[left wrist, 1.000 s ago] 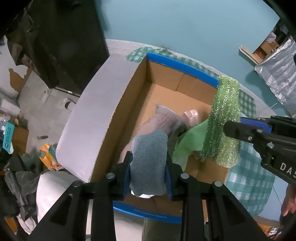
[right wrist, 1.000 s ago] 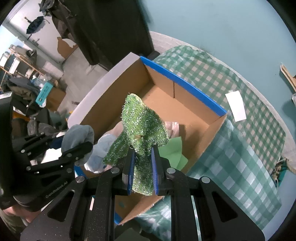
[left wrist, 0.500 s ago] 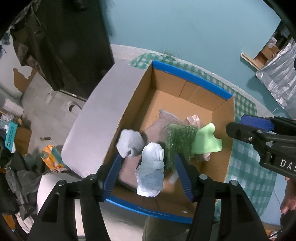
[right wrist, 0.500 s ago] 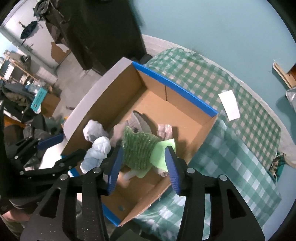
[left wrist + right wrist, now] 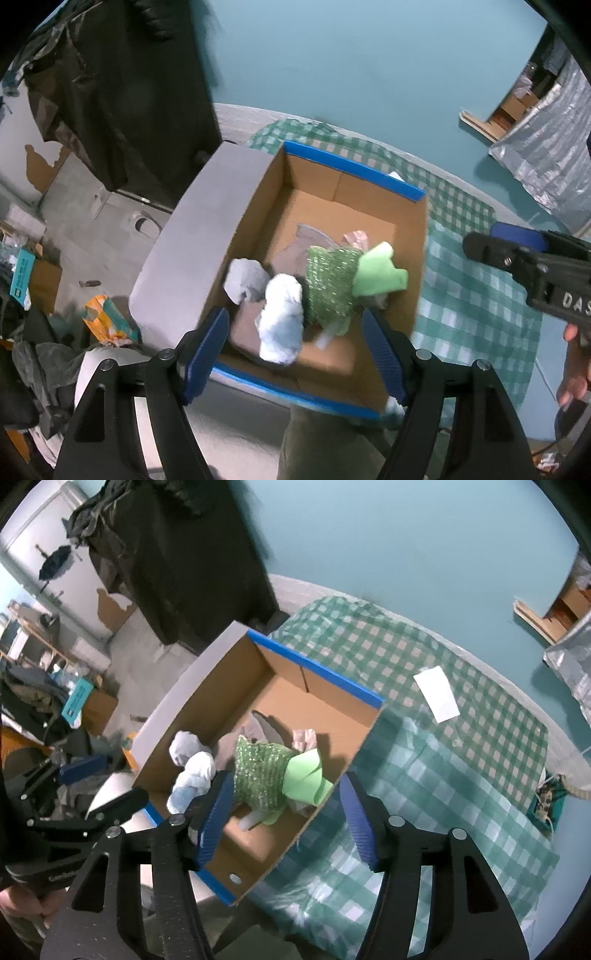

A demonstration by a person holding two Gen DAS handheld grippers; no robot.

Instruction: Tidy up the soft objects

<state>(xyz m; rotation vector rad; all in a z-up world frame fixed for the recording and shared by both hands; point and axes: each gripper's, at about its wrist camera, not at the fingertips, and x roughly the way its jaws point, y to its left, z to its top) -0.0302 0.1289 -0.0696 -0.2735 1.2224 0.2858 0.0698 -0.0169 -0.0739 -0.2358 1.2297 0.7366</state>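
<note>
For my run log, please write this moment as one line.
left claw: open, just opened, empty | right claw: open, just opened, empty | pale blue cloth, sparkly green cloth: lying in cardboard box

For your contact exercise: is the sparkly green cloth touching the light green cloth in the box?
Touching: the right wrist view shows the sparkly green cloth overlapping the light green cloth, no gap.

A brown cardboard box (image 5: 325,686) is showing blue-taped rims, holding a glittery green cloth (image 5: 260,775), a lime one (image 5: 306,775), pale blue ones (image 5: 280,317); green-white checks are covering the tablecloth (image 5: 443,775).
</note>
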